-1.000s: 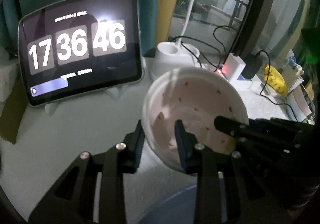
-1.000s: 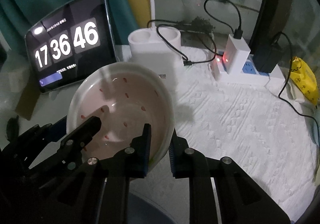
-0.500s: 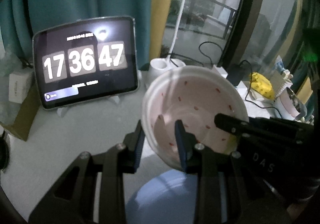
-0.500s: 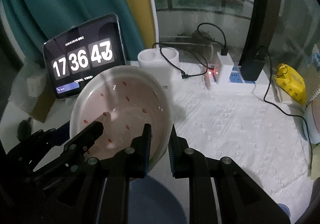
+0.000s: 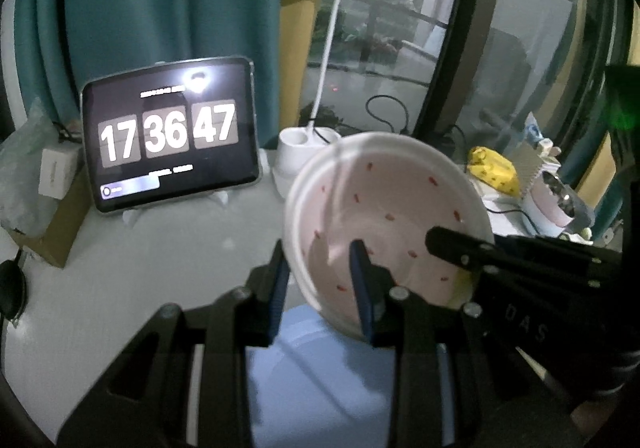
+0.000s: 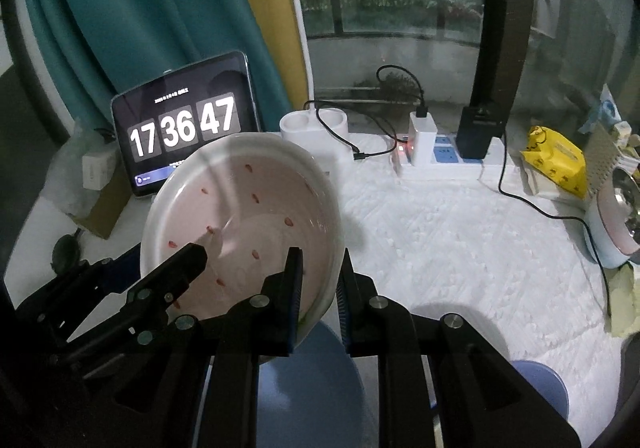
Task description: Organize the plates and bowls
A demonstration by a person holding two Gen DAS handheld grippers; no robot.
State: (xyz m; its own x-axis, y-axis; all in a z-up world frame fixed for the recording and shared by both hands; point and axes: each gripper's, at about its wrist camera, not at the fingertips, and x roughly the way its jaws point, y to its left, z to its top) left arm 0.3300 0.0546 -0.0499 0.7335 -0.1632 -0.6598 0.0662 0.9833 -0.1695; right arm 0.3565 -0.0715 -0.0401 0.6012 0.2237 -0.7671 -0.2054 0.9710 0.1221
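Observation:
A white bowl with small red marks inside hangs in the air, tilted, held from both sides. My left gripper is shut on its left rim, one finger inside and one outside. On the opposite rim my right gripper is shut in the same way. Each view shows the other gripper reaching into the bowl. Below the bowl lies a blue plate, partly hidden by the fingers. A second blue dish peeks out at the lower right of the right wrist view.
A tablet showing a clock stands at the back left. Beside it are a white lamp base, a power strip with plugs and cables, a yellow packet and a pink cup. A white cloth covers the table.
Both grippers have risen and drawn back with the bowl. The tablet and lamp now sit lower and smaller, and more of the blue plate shows underneath.

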